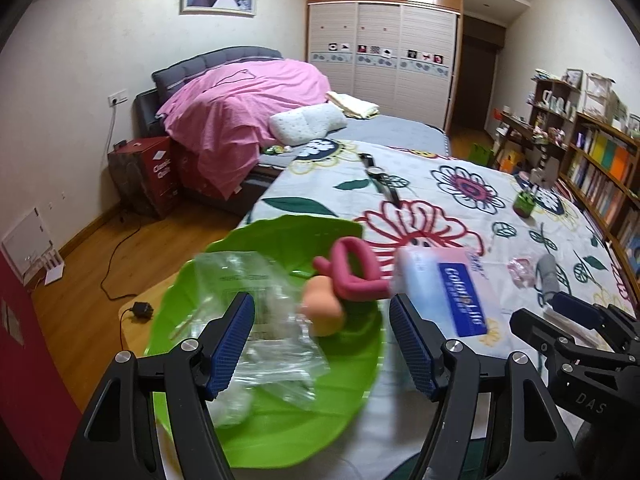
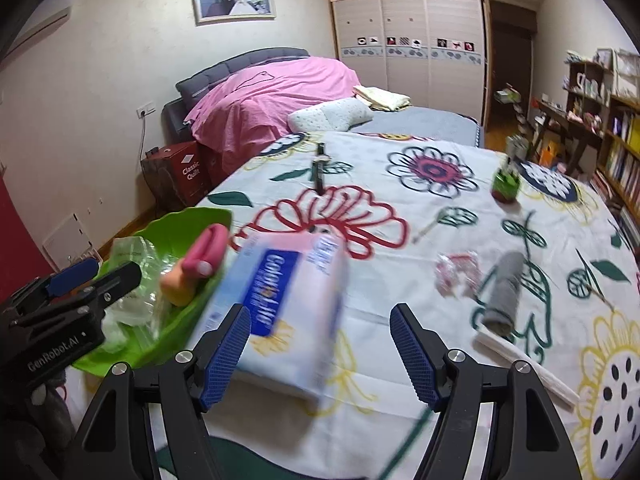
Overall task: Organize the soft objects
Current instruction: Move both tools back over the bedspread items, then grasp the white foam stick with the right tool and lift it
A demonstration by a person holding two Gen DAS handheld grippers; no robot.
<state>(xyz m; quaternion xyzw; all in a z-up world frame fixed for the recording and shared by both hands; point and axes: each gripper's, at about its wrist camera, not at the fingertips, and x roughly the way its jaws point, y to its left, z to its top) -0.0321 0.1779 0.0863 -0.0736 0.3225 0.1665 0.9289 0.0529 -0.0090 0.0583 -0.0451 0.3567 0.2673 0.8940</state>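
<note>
1. Table w/ floral-print cloth (image 2: 400, 240): white fabric, big red, yellow, dark-green flowers and leaves.
2. Green bowl (image 1: 280, 420): glossy plastic, leaf-shaped w/ ribbed rim, at the table's left edge. Inside it: a crinkly clear plastic bag (image 1: 256, 320), a peach rounded foam-like piece (image 1: 322, 308) and a pink bent soft tube (image 1: 352, 276).
3. Tissue pack (image 2: 280, 312): soft rectangular pack, pale film w/ a blue label, on the cloth just right of the bowl; motion-blurred.
4. Grey rolled cloth (image 2: 504, 292): fuzzy cylinder towards the table's right side, beside a small pink-white crumpled wrapper (image 2: 456, 272); a white flat folded piece (image 2: 524, 368) lies near its front end.
5. Left gripper (image 1: 322, 348): jaws wide, blue ribbed pads, nothing pinched; hovers over the bowl w/ the bag and peach piece showing between the fingers. No contact seen.
6. Right gripper (image 2: 320, 350): jaws wide, holding nothing; the tissue pack's near end shows between the fingers, closer to the left pad. Can't tell if touching.
7. Far half of the table: a black-strap wristwatch (image 2: 320, 168) and a small green pot (image 2: 506, 186).
</note>
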